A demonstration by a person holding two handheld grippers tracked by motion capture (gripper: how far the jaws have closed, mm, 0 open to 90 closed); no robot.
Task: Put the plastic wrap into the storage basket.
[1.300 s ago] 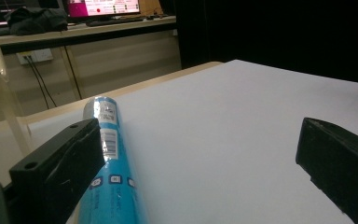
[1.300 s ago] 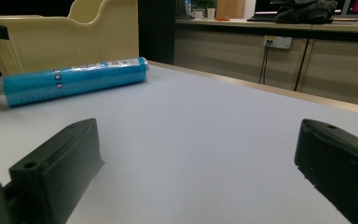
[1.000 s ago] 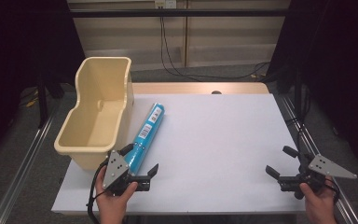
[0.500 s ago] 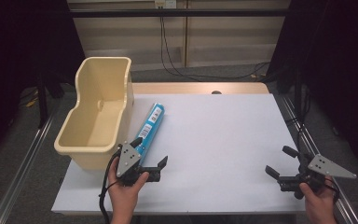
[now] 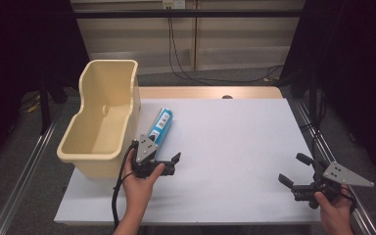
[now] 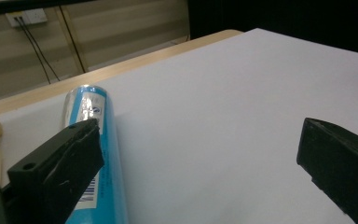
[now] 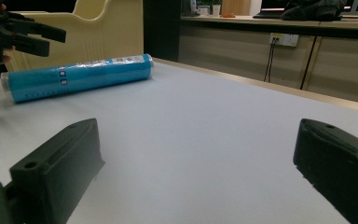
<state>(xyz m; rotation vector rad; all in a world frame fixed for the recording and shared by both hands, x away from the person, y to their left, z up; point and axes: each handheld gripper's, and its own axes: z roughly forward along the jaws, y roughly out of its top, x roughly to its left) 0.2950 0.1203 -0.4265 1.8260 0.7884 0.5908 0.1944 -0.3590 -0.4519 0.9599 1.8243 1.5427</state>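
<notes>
A: Log the layout, biggest item first. The table (image 5: 235, 147) carries a white sheet over most of its top, with a strip of bare wood along the far edge. Why is the cream bin (image 5: 103, 122) where it is?

B: It sits at the table's left edge, hanging partly over it, open side up and with nothing in it that I can see. My judgement: it is parked there as the drop point, within easy reach of the left hand.

A: And the blue tube (image 5: 159, 125)?

B: It lies flat on the sheet just beside the bin's right wall, long axis running from the near-left toward the far edge. Lying down, it offers its round side to a sideways pinch.

A: Left gripper (image 5: 166, 164)?

B: At the tube's near end, toward the near-left part of the table. In the left gripper view its jaws are spread wide; the tube (image 6: 91, 140) runs past the left-hand jaw, at its outer side rather than in the gap. Whether jaw and tube touch, I cannot tell. Nothing is pinched.

A: Right gripper (image 5: 293, 171)?

B: Near the table's near-right corner, well apart from the tube. Jaws spread wide over bare sheet, nothing held. It looks parked, leaving the work to the left
</notes>
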